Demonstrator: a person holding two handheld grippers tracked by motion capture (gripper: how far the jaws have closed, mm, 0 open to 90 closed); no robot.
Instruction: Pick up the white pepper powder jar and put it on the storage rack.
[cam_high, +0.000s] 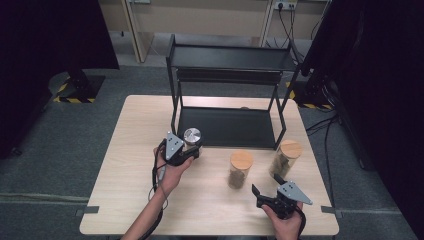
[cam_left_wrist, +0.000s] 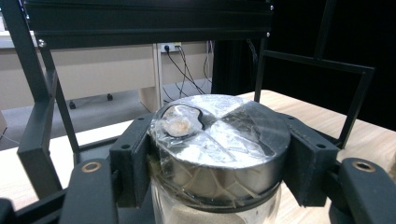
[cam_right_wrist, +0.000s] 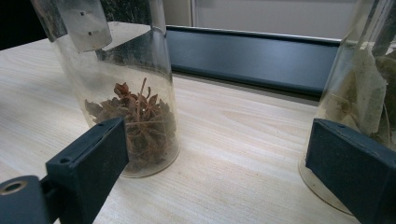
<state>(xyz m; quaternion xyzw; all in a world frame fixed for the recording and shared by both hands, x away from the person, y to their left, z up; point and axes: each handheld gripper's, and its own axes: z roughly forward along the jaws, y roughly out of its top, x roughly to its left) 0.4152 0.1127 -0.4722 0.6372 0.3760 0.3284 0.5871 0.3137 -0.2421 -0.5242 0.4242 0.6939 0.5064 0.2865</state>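
High view: wooden table (cam_high: 140, 200) with one black two-tier rack (cam_high: 227, 90) at the back. Left gripper (cam_high: 189, 146) sits just in front of the rack's left leg, clamped on the metal-lidded jar (cam_high: 192, 135); the jar stands upright, long axis vertical, lid facing up. Three jars in all: this one, plus two cork-lidded jars, the middle jar (cam_high: 240, 169) and the right jar (cam_high: 285, 157), both upright on the table in front of the rack, near each other but apart. Right gripper (cam_high: 265, 192) is at the near right edge, jaws spread with nothing in them, pointing toward the gap between the two cork-lidded jars. Left gripper view: the two black jaws press on both sides of the round silver lid of the metal-lidded jar (cam_left_wrist: 219, 140), glass body below, lid top level; rack frame (cam_left_wrist: 42, 116) close behind. Right gripper view: jaws wide apart and free; middle jar (cam_right_wrist: 130, 107) with star anise at the bottom stands past the left jaw, right jar (cam_right_wrist: 364, 93) past the right jaw, bare table (cam_right_wrist: 243, 154) between, rack's bottom shelf (cam_right_wrist: 252, 56) behind.
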